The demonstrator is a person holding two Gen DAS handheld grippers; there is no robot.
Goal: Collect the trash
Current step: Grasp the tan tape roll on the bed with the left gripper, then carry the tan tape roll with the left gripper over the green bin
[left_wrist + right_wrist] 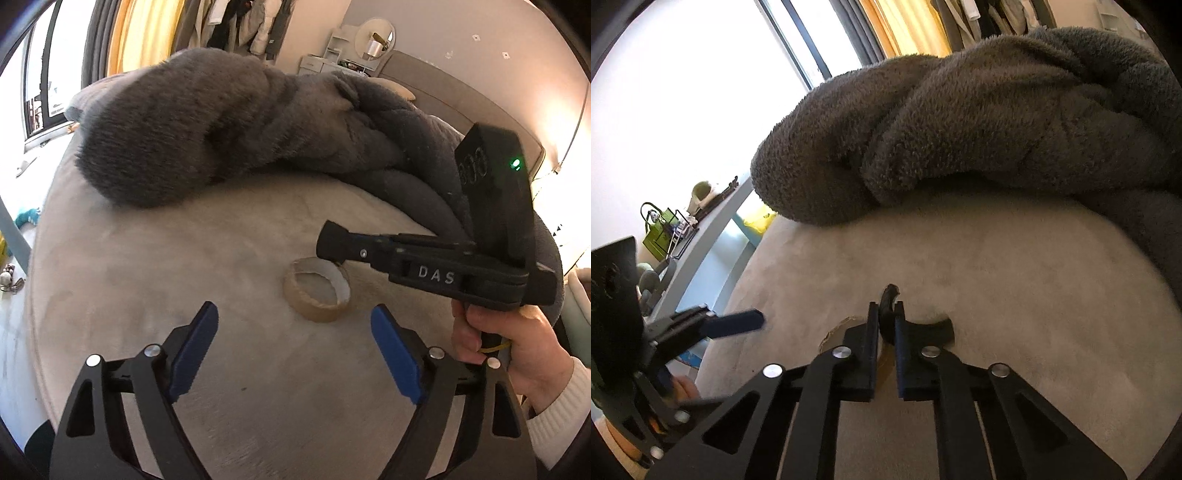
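Right gripper [886,314] clamped on tape roll [317,291] rim
I see the roll on the bed [184,295], below the grey blanket [221,129] — left gripper [291,343] wide apart, empty, just short of it.

**Bedroom in bright daylight**

A beige bed [147,295] fills the near view, with a rumpled grey fleece blanket [221,122] heaped at its far side. Far left, a window [683,92] glares white beside yellow curtains [147,33]. Clothes [258,26] hang beyond; a round mirror [375,38] stands far right.
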